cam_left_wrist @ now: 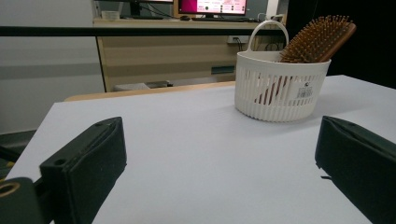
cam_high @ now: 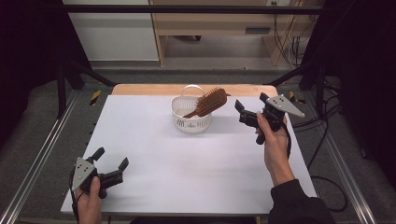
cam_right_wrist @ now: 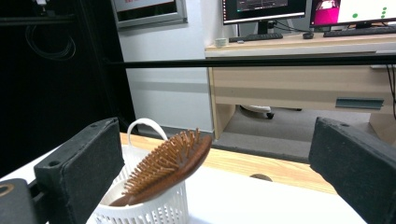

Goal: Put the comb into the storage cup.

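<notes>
From the high view, a wooden hairbrush [cam_high: 208,102] stands handle-down in a white basket [cam_high: 191,122] toward the far middle of the worktop [cam_high: 187,163], its bristled head leaning up and out over the rim to the right. The right tongs [cam_high: 241,112] are held in the air just right of the basket, spread wide and empty, pointing left toward the brush head. The left tongs [cam_high: 111,162] sit low near the worktop's near-left corner, also spread wide and holding nothing, well apart from the basket. In the left gripper view, the basket [cam_left_wrist: 279,88] stands ahead and to the right across bare worktop, with the hairbrush [cam_left_wrist: 317,39] slanting up to the right beyond the rim. In the right gripper view, the hairbrush [cam_right_wrist: 170,165] lies near, low and left of centre between the open jaws, its long axis running from the handle buried in the basket [cam_right_wrist: 154,210] up to the right, bristles facing up and left. The right hand is plainly the nearer one; any grasp of the head would likely need the tongs to drop and shift left along that slanted axis.
</notes>
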`<action>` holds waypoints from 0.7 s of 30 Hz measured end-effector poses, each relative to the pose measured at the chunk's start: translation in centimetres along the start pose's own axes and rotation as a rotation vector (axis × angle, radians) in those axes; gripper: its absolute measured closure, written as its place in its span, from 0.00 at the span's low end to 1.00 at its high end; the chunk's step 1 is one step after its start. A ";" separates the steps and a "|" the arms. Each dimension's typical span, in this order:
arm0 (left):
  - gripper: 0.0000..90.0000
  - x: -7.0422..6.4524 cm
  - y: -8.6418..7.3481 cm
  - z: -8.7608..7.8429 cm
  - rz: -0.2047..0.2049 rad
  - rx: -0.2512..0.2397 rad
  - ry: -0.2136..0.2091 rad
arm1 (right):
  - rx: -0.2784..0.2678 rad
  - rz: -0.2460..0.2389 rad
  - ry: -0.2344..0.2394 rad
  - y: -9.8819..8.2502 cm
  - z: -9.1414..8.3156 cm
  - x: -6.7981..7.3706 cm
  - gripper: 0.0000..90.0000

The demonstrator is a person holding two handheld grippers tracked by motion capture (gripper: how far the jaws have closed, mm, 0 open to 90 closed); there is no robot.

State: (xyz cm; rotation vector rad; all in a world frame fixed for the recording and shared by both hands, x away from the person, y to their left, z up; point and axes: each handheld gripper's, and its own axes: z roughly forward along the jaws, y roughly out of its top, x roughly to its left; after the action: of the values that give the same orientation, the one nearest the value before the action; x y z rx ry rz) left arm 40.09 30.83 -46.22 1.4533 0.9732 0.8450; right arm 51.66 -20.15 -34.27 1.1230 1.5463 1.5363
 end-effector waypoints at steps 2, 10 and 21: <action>0.02 0.1 0.0 -0.1 -0.002 0.001 0.004 | 0.001 -0.007 0.000 -0.1 -0.3 -0.1 0.03; 0.01 0.3 -0.4 -0.2 -0.015 0.008 0.010 | -0.013 -0.019 0.015 -0.7 -2.0 -0.9 0.03; 0.01 0.1 -0.4 -0.2 -0.006 0.006 0.001 | -0.039 -0.020 0.028 -0.6 -4.9 -1.8 0.04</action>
State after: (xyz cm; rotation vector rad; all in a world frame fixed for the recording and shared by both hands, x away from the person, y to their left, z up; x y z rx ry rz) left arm 39.91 31.03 -46.62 1.4547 0.9813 0.8384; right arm 47.90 -23.76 -34.71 1.0655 1.5347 1.5683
